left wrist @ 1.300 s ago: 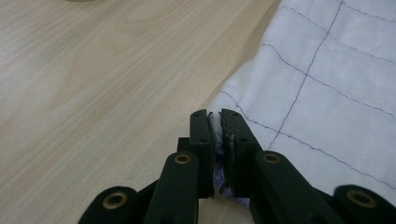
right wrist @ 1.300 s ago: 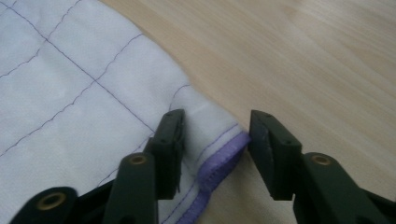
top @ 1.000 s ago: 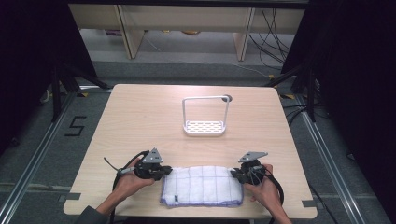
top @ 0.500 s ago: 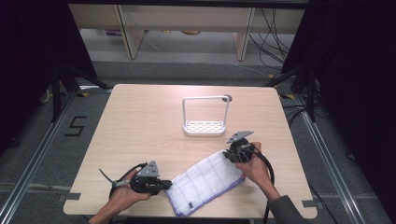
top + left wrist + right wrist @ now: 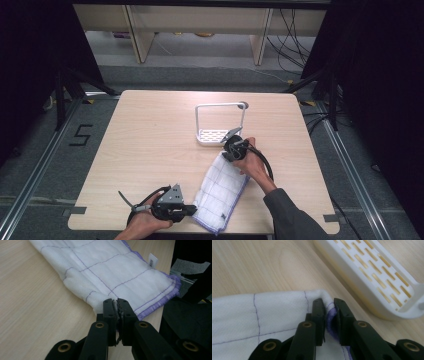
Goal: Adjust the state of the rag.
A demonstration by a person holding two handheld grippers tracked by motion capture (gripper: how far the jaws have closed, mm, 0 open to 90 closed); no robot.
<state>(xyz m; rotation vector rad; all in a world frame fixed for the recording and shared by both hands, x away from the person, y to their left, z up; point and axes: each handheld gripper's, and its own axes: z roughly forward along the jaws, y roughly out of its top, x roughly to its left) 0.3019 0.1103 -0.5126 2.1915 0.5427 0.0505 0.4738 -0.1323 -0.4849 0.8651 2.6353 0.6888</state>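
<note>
Pale wood-grain tabletop (image 5: 150,150) under the high view, ringed by grey floor with a metal rail down each side, dark drapes at nine and three o'clock, light shelving legs and loose black cables at twelve. Floor marking like a "5" off the tabletop's nine o'clock edge.

White slotted rack (image 5: 216,134) with a bent wire frame standing near the tabletop's middle, toward one o'clock — nothing in its tray. Close up in the right gripper view (image 5: 372,272), rows of slots and bare plastic.

White cloth (image 5: 222,187) with purple grid lines and purple hem, folded, lying slantwise from five o'clock of the rack down to the tabletop's six o'clock edge, its lower corner at or just past that edge. Small barcode tag on the hem in the left gripper view (image 5: 152,260).

Left claw (image 5: 192,210) clamped on the cloth's near corner, pads pressed together on fabric (image 5: 117,307). Right claw (image 5: 227,152) gripping the far corner just beside the rack — jaws lately eased a little wider, bunched purple hem between them (image 5: 328,308).

Person's sleeve cut off at the bottom edge; left forearm mostly out of frame.
</note>
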